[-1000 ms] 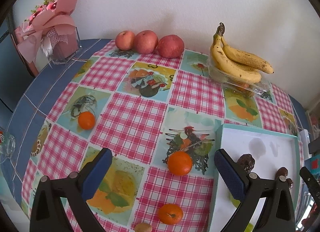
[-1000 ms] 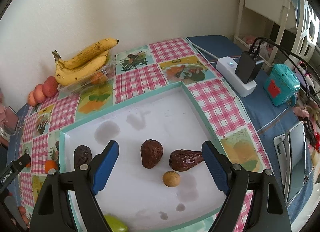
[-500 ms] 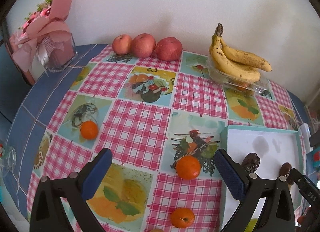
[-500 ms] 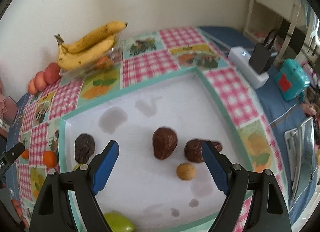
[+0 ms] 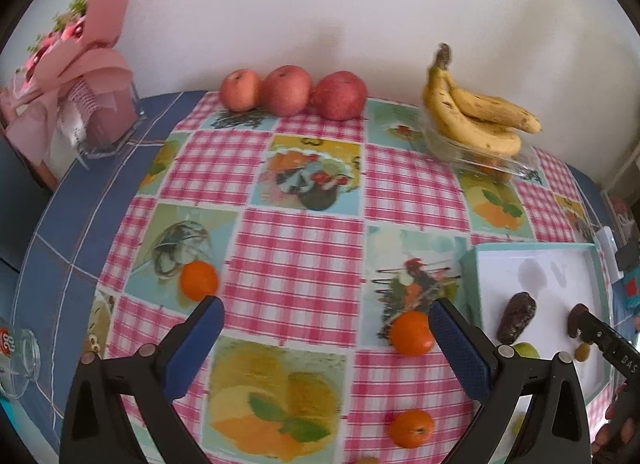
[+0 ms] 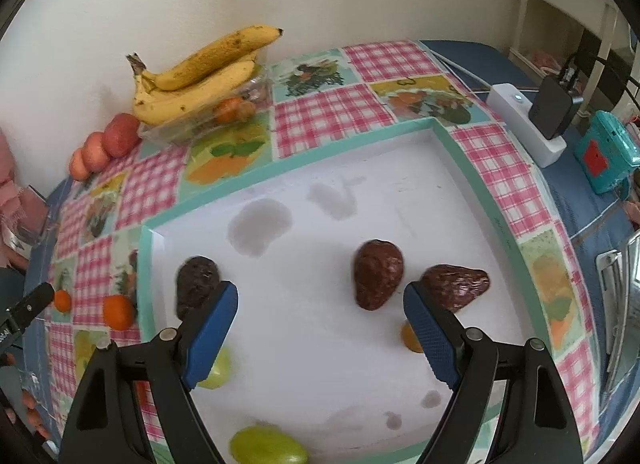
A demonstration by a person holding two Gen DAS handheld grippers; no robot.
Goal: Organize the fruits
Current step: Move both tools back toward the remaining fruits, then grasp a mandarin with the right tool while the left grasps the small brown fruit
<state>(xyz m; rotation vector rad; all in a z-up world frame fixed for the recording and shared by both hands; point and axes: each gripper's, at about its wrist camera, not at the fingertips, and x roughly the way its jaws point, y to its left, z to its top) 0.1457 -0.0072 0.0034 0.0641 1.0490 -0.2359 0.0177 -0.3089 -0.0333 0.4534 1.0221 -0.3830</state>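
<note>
Both grippers, left & right, wide apart, empty, now higher/further back vs 1 s ago.

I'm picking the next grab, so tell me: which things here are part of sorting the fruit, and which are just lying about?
For the job:
- tray
- oranges
- apples
- bananas
- dark fruits
- green fruit
- left gripper, right gripper, both open

Lying about:
- pink bouquet
- power strip
- teal box
- glass jar
</note>
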